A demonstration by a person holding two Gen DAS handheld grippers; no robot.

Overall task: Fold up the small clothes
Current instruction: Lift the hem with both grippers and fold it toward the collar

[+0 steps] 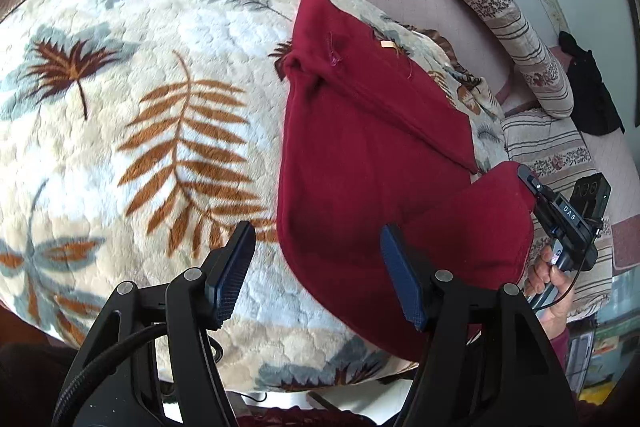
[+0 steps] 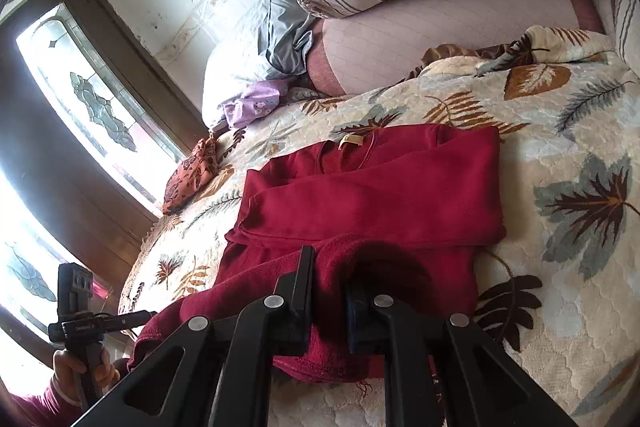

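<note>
A plush leaf-print blanket (image 1: 132,131) spreads beneath and ahead of the left gripper. A striped bolster (image 1: 492,11) lies far ahead to its right, a dark cloth (image 1: 588,87) beside it. A patterned window (image 2: 92,95) stands left of the right gripper.

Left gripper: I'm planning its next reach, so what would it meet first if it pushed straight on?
Probably the leaf-print blanket: the open left gripper points down at it, the red garment just beside its right finger; depth is unclear.

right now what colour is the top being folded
Dark red top, clearest in the right wrist view.
</note>
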